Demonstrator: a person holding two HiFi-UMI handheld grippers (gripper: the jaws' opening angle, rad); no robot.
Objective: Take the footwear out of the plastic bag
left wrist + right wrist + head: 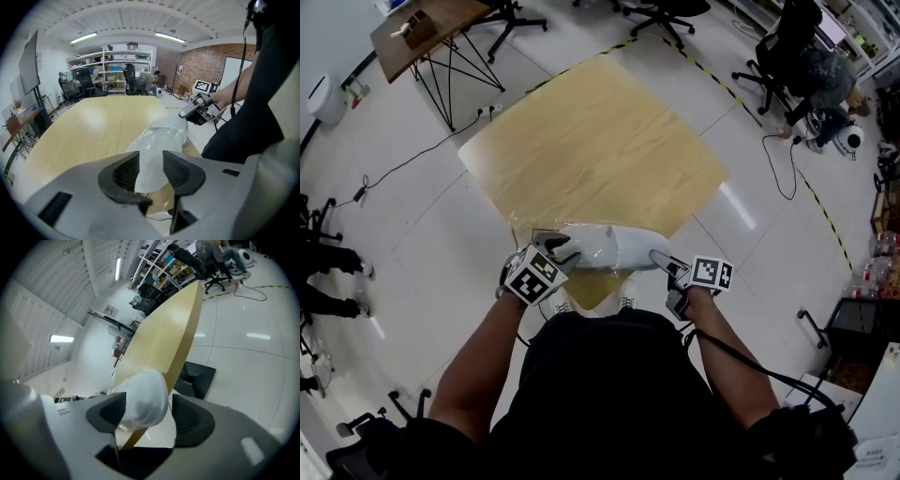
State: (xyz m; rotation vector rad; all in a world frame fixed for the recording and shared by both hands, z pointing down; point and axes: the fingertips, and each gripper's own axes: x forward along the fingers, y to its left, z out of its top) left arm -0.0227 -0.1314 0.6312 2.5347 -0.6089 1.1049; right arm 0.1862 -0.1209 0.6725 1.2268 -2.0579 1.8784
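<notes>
A white shoe [609,248] in a clear plastic bag lies on the near corner of the light wooden table [591,141]. My left gripper [558,251] is at the shoe's left end and my right gripper [667,264] at its right end. In the left gripper view the bagged shoe [161,140] runs away from the open left gripper [151,171], its white end showing in the gap between the pads. In the right gripper view the shoe's rounded end [145,399] sits inside the open right gripper [147,411], close to the left pad, with a gap at the right pad.
The table corner points at my body, and its edge [180,362] drops to a tiled floor. A small brown desk [427,33] stands far left, office chairs [670,14] at the back, a seated person [816,75] far right. A cable [412,155] trails over the floor.
</notes>
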